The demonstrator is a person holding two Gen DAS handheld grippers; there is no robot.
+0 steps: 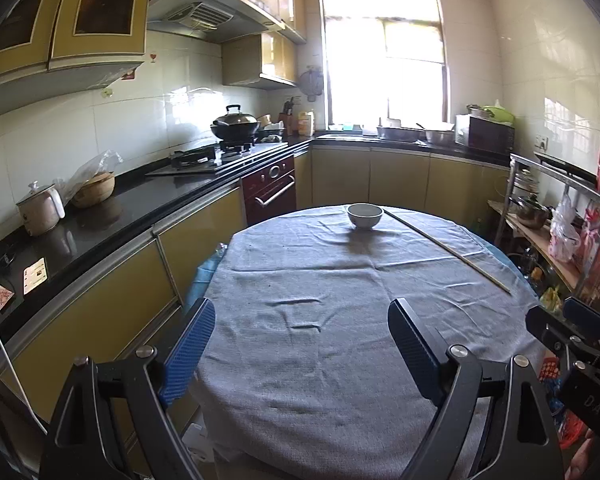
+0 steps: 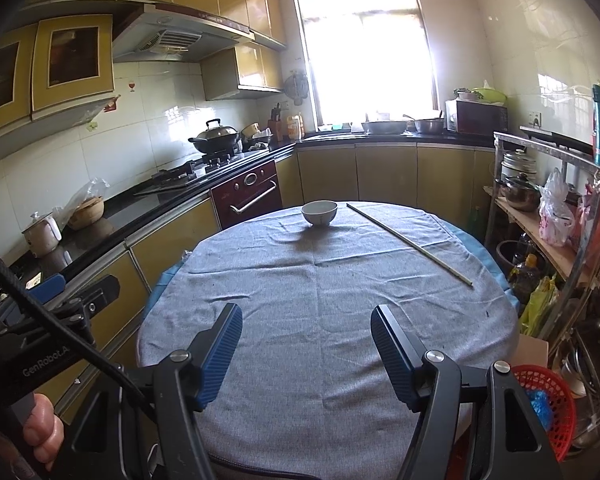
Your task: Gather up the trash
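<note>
Both grippers — left gripper (image 1: 302, 344) and right gripper (image 2: 306, 346) — hang wide open and hold nothing above the near edge of the round table with a grey cloth (image 2: 320, 300); the small white bowl (image 2: 319, 213) and the long thin stick (image 2: 410, 245) sit far off — lots of bare cloth between.

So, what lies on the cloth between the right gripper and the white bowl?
Nothing: between the right gripper and the white bowl only bare, wrinkled grey cloth shows in the right wrist view. The thin stick lies off to the right.

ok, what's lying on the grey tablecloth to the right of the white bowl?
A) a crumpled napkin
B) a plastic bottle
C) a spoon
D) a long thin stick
D: a long thin stick lies diagonally on the grey tablecloth, to the right of the white bowl and apart from it.
</note>
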